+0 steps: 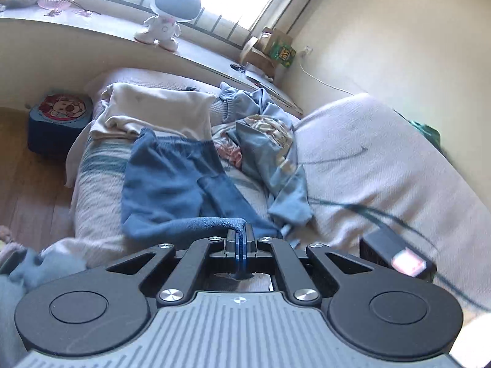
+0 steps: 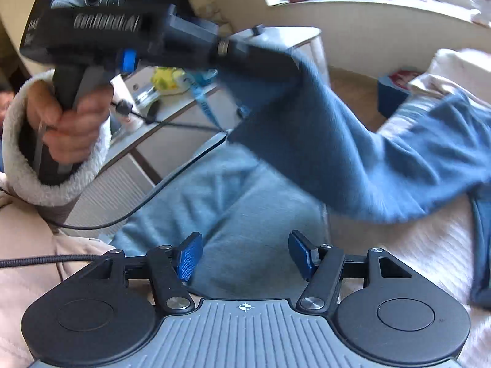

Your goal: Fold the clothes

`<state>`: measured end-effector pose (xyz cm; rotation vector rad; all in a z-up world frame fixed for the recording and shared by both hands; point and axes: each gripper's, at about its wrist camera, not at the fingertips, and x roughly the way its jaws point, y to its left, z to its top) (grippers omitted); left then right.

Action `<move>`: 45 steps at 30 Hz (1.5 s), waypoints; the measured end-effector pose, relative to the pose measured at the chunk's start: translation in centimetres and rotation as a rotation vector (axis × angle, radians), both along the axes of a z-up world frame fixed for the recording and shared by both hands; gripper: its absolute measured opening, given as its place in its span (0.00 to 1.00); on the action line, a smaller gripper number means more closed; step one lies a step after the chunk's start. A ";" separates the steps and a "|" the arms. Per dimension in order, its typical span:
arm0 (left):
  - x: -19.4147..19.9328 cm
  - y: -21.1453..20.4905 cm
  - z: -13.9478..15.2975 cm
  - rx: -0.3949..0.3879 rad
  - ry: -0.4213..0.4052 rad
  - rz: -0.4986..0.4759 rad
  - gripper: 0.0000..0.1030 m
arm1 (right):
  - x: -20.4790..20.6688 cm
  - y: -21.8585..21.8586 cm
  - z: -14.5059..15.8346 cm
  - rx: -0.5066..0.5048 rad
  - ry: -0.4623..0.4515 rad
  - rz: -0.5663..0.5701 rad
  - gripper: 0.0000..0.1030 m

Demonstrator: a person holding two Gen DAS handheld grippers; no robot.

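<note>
Sofa bearing heaped clothes.

We see the left tongs clamped on a hem of the blue trousers, which sprawl across the sofa seat.

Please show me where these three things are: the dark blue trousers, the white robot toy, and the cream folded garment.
dark blue trousers (image 1: 165,181): left wrist view, on the seat area.
white robot toy (image 1: 164,26): left wrist view, on its body.
cream folded garment (image 1: 153,110): left wrist view, on its top face.
</note>
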<state>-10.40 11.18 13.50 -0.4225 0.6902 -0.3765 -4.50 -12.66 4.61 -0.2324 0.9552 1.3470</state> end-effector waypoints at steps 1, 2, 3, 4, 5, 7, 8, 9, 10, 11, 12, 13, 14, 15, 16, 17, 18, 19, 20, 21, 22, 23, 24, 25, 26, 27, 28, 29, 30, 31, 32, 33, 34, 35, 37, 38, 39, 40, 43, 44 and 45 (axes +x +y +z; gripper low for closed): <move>1.0 -0.2 0.1 0.008 0.006 0.008 0.02 | 0.4 -0.3 -0.1 0.000 0.007 -0.015 0.61; 1.9 -0.3 0.2 0.016 0.012 0.016 0.02 | 0.8 -0.6 -0.1 0.000 0.012 -0.026 0.61; 2.9 -0.4 0.1 0.027 0.023 0.024 0.02 | 1.2 -0.9 -0.2 0.002 0.017 -0.038 0.61; 3.9 -0.3 -0.1 0.027 0.037 0.031 0.02 | 1.8 -1.2 -0.3 0.007 0.026 -0.051 0.61; 4.9 -0.2 -0.3 0.026 0.051 0.039 0.02 | 2.5 -1.5 -0.5 0.010 0.038 -0.067 0.61; 7.2 0.2 -0.9 0.013 0.087 0.045 0.02 | 4.1 -2.1 -0.8 0.021 0.062 -0.103 0.61; 8.5 0.2 -1.1 0.012 0.099 0.043 0.02 | 4.9 -2.4 -0.9 0.027 0.077 -0.123 0.61; 9.8 0.3 -1.2 0.011 0.109 0.039 0.02 | 5.8 -2.5 -1.2 0.034 0.096 -0.144 0.61; 11.3 0.4 -1.3 0.010 0.117 0.036 0.02 | 6.7 -2.6 -1.3 0.040 0.112 -0.163 0.61; 12.8 0.6 -1.4 0.009 0.125 0.033 0.02 | 7.7 -2.6 -1.4 0.041 0.124 -0.180 0.61; 14.2 0.7 -1.5 0.008 0.133 0.030 0.02 | 8.6 -2.5 -1.5 0.038 0.134 -0.197 0.61; 15.9 0.8 -1.7 0.008 0.138 0.034 0.02 | 9.4 -2.3 -1.7 0.035 0.142 -0.213 0.61; 17.8 0.9 -1.9 0.019 0.144 0.035 0.02 | 10.4 -2.2 -1.8 0.032 0.150 -0.232 0.61; 19.6 1.1 -2.1 0.029 0.149 0.036 0.02 | 11.3 -2.1 -1.9 0.030 0.158 -0.251 0.61; 21.4 1.2 -2.7 0.043 0.164 0.034 0.02 | 12.2 -2.0 -2.1 0.027 0.167 -0.270 0.61; 23.2 1.4 -3.3 0.056 0.179 0.031 0.03 | 13.1 -1.9 -2.2 0.027 0.174 -0.291 0.61; 25.0 1.5 -3.9 0.069 0.194 0.029 0.04 | 13.7 -2.0 -2.3 0.027 0.179 -0.315 0.61; 26.8 1.7 -4.5 0.082 0.210 0.027 0.12 | 14.3 -2.1 -2.4 0.028 0.184 -0.338 0.61; 28.1 2.0 -5.2 0.090 0.239 0.044 0.30 | 14.8 -2.3 -2.6 0.028 0.192 -0.360 0.61; 28.6 2.4 -5.3 0.101 0.243 0.062 0.39 | 15.2 -2.6 -2.9 0.025 0.202 -0.383 0.61; 29.1 2.9 -5.4 0.113 0.247 0.080 0.51 | 15.4 -2.8 -3.1 0.019 0.214 -0.405 0.61; 29.6 3.3 -5.5 0.124 0.251 0.097 0.55 | 15.7 -3.1 -3.3 0.014 0.224 -0.423 0.61; 29.6 3.8 -5.3 0.119 0.240 0.099 0.57 | 15.9 -3.3 -3.5 0.008 0.230 -0.435 0.61; 29.3 4.3 -5.0 0.103 0.225 0.111 0.64 | 16.2 -3.4 -3.8 0.002 0.235 -0.447 0.61; 28.9 5.0 -4.6 0.087 0.210 0.126 0.68 | 16.5 -3.5 -4.0 -0.004 0.237 -0.456 0.61; 28.6 5.6 -4.2 0.071 0.195 0.140 0.70 | 16.7 -3.4 -4.1 -0.011 0.232 -0.461 0.61; 28.1 6.1 -3.7 0.071 0.172 0.156 0.71 | 16.8 -3.4 -4.0 -0.015 0.220 -0.466 0.61; 27.6 6.5 -3.3 0.073 0.150 0.172 0.71 | 16.7 -3.2 -3.8 -0.016 0.199 -0.472 0.61; 27.1 6.7 -2.9 0.099 0.129 0.187 0.72 | 16.6 -3.1 -3.4 -0.015 0.171 -0.478 0.61; 26.7 6.8 -2.8 0.125 0.118 0.195 0.72 | 16.5 -3.0 -3.1 -0.014 0.143 -0.485 0.61; 26.3 6.9 -3.0 0.136 0.127 0.192 0.72 | 16.4 -2.8 -2.7 -0.010 0.111 -0.487 0.61; 26.0 7.0 -3.2 0.148 0.136 0.190 0.73 | 16.4 -2.4 -2.4 -0.006 0.071 -0.485 0.61; 25.7 7.1 -3.5 0.159 0.145 0.187 0.73 | 16.3 -2.1 -2.0 -0.006 0.027 -0.484 0.61; 25.3 7.2 -4.1 0.155 0.166 0.178 0.73 | 16.2 -1.7 -1.7 -0.009 -0.017 -0.482 0.61; 24.3 7.1 -5.8 0.155 0.207 0.153 0.73 | 16.4 -0.7 -1.3 -0.013 -0.103 -0.482 0.61; 23.7 6.9 -6.8 0.166 0.234 0.140 0.73 | 16.9 0.0 -1.4 -0.012 -0.144 -0.483 0.60; 23.1 6.7 -7.8 0.176 0.260 0.126 0.73 | 17.4 0.7 -1.5 -0.012 -0.183 -0.488 0.60; 22.5 6.5 -8.9 0.185 0.284 0.110 0.73 | 18.2 1.7 -1.8 -0.017 -0.217 -0.489 0.57; 20.6 5.9 -12.2 0.209 0.354 0.071 0.73 | 20.3 5.2 -2.9 -0.052 -0.306 -0.431 0.47; 20.2 5.8 -13.0 0.212 0.375 0.059 0.73 | 20.7 6.4 -3.3 -0.081 -0.332 -0.401 0.45; 19.8 5.5 -13.9 0.218 0.400 0.037 0.73 | 21.0 7.9 -3.7 -0.121 -0.358 -0.382 0.41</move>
